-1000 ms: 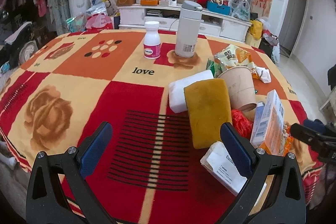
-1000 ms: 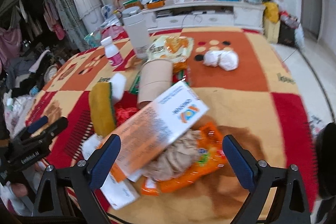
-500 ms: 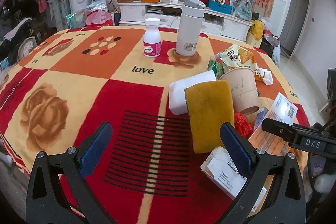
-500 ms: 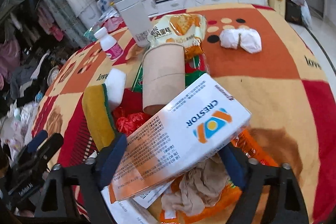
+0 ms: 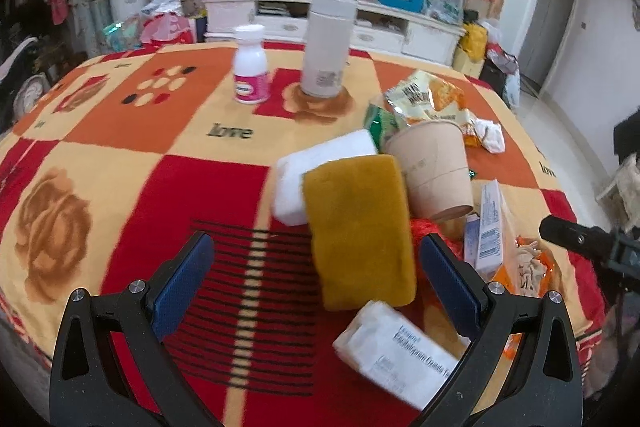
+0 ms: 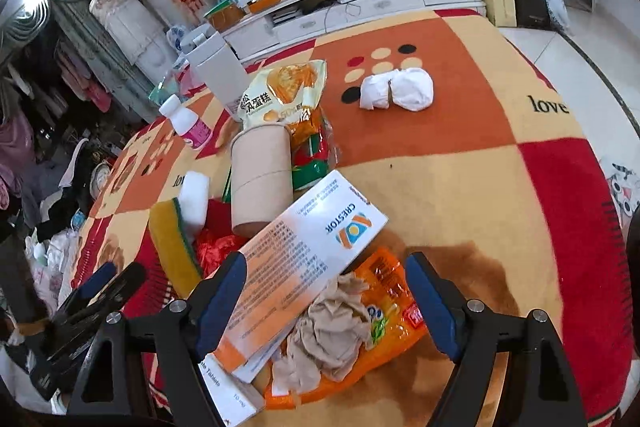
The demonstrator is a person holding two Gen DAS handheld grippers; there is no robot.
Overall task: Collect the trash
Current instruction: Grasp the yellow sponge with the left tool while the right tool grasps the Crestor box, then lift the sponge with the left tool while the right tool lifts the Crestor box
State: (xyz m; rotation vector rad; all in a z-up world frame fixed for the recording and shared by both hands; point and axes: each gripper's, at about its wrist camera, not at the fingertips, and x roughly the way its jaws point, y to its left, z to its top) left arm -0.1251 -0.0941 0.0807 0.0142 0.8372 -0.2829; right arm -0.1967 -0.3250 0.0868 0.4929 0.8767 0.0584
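On the left side of the heap, the left gripper (image 5: 316,275) has eased forward over the last second, so the yellow sponge (image 5: 360,227) now sits partly between its open fingers, which hold nothing. The sponge lies flat on the worktop (image 5: 120,147), its long axis running away from the camera, leaning on a white foam block (image 5: 304,179).

Further right, the right gripper (image 6: 324,299) has changed more. Half a second ago the medicine box (image 6: 304,259) filled the gap between its fingers; now the gripper has drawn back slightly, fingers spread wide, gripping nothing, with the box's near end and the crumpled beige cloth (image 6: 328,339) between them. The box rests on the heap, tilted, its long axis pointing up and to the right, printed end away from the gripper. This looks like lining up for a grasp; nothing is collected yet.
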